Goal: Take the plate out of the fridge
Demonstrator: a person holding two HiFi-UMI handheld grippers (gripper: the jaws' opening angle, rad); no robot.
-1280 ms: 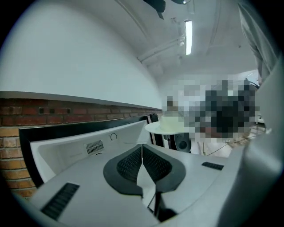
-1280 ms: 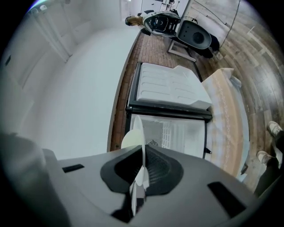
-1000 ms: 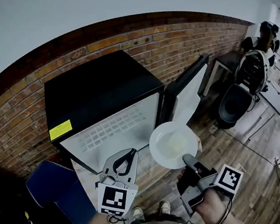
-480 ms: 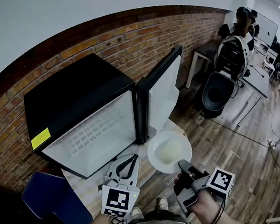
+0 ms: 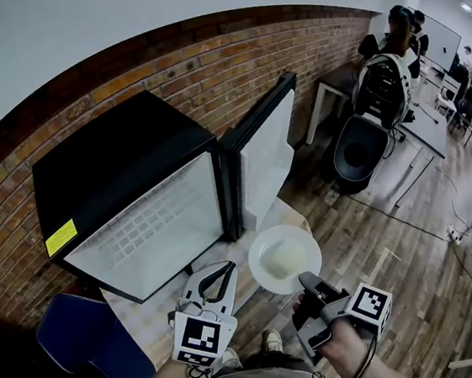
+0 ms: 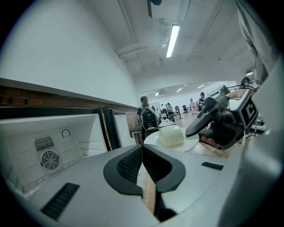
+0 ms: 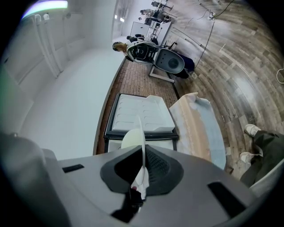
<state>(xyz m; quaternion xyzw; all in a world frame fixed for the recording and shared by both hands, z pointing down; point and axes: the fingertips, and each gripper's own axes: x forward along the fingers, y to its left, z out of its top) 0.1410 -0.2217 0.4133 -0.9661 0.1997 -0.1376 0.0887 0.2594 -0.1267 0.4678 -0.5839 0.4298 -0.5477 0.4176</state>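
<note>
at the lower left of the head view is a blue seat (image 5: 88, 340). above it, in the left half, stands the black fridge (image 5: 119, 167), white and bare inside. low down, just left of the middle, is the left gripper (image 5: 223, 272); its two fingers are pressed together with nothing between them. the fridge door (image 5: 264, 151) stands wide open in the middle of the frame. just below the door, low in the middle, is the white plate (image 5: 307, 245), out of the fridge and up in the air, with a pale lump (image 5: 276, 261) on it. the right gripper (image 5: 307, 281) is clamped tight on the plate's near edge. far off at the upper right is a round black chair (image 5: 356, 153) on the wood floor (image 5: 412, 248).
</note>
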